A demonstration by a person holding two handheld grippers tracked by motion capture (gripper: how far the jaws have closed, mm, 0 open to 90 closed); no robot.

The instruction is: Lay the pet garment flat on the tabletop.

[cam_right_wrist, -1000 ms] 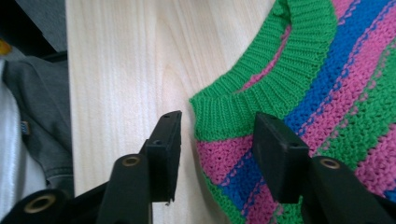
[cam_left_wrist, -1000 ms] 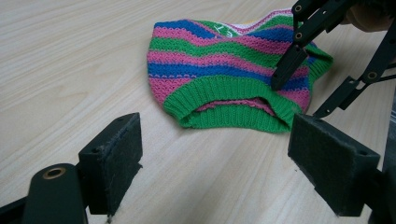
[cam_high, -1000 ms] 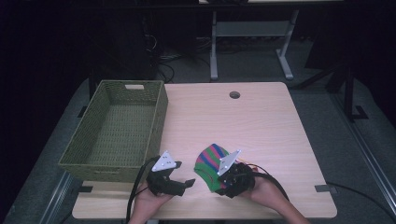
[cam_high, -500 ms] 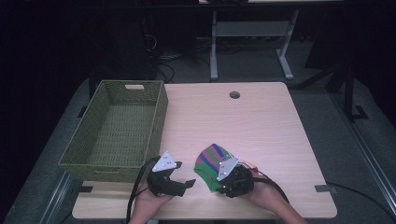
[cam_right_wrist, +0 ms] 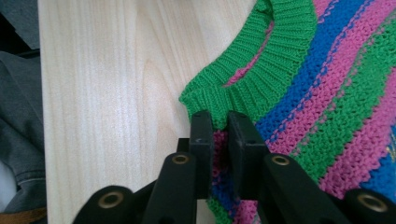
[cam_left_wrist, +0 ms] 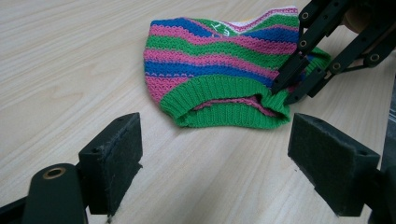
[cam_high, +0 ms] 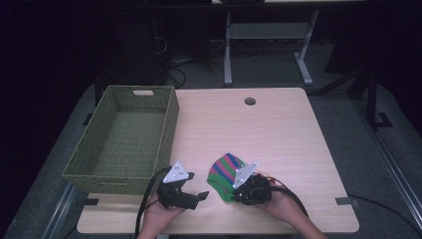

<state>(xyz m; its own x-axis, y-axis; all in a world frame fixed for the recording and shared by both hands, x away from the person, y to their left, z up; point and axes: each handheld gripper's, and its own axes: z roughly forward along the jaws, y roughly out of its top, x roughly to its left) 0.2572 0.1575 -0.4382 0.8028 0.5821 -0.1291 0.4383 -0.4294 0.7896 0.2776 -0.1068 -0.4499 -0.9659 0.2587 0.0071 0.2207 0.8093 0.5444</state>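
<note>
Where the right gripper [cam_high: 238,191] sits at the table's near edge, its jaws are pinched together on the green ribbed cuff of a striped knit hat [cam_high: 225,171]; the right gripper view shows the two pads [cam_right_wrist: 202,135] squeezing a fold of that cuff [cam_right_wrist: 247,79], with pink, blue and green bands running off to the right. Left gripper [cam_high: 199,195]: jaws spread wide, nothing between them, held low over bare wood just left of the hat and aimed at it. Its own view shows the two foam pads [cam_left_wrist: 116,156] apart, the hat [cam_left_wrist: 219,70] lying flat beyond them with its cuff opening facing the camera, and the right gripper [cam_left_wrist: 299,79] clamped on the cuff's right corner. Hands: one behind each gripper, entering from the bottom edge of the high view. Hat position: near edge of the table [cam_high: 278,129], slightly right of centre. Basket [cam_high: 124,139]: green woven, rectangular, standing at the table's left side, close to the left gripper but apart from it. Table: pale wood, with a round cable hole [cam_high: 250,101] near the far edge.
</note>
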